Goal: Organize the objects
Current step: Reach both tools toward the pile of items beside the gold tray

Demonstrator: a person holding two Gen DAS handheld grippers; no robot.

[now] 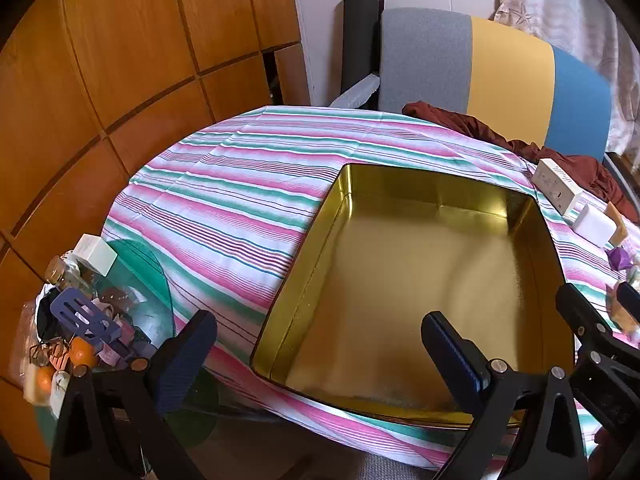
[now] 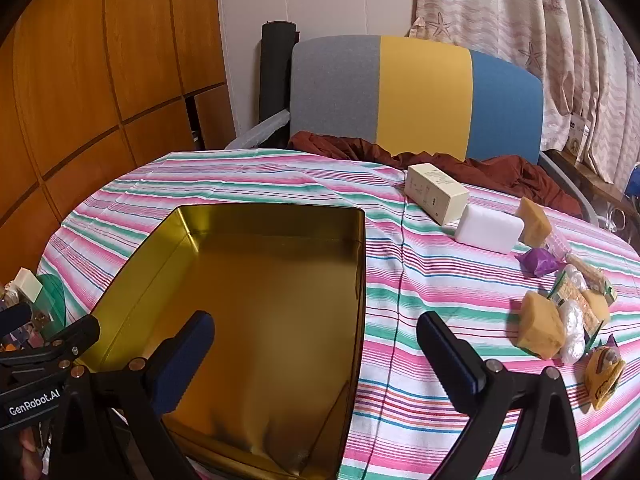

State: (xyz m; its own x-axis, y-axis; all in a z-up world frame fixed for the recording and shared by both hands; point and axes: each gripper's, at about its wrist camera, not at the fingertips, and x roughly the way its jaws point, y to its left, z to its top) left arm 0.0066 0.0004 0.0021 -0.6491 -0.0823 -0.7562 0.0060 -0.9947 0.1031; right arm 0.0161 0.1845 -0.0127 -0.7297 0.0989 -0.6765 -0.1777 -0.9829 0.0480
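Note:
An empty gold tin [image 1: 420, 280] [image 2: 256, 300] lies on the striped tablecloth [image 1: 224, 200] [image 2: 400, 272]. My left gripper [image 1: 316, 340] hangs open over the tin's near left corner, nothing between its fingers. My right gripper [image 2: 316, 344] is open too, straddling the tin's right wall, and holds nothing. To the tin's right lie a cream box [image 2: 436, 193] [image 1: 558, 185], a white block [image 2: 490, 229] [image 1: 596, 225], yellow sponges [image 2: 540, 330], a purple wrapped piece [image 2: 536, 263] and clear snack packets [image 2: 576, 312].
A glass side table [image 1: 136, 280] at the left holds bottles, oranges and a blue slotted spatula [image 1: 86, 316]. Behind the table stands a grey, yellow and blue chair [image 2: 420, 96] with a maroon cloth [image 2: 460, 168]. Wooden panels lie left, curtains right.

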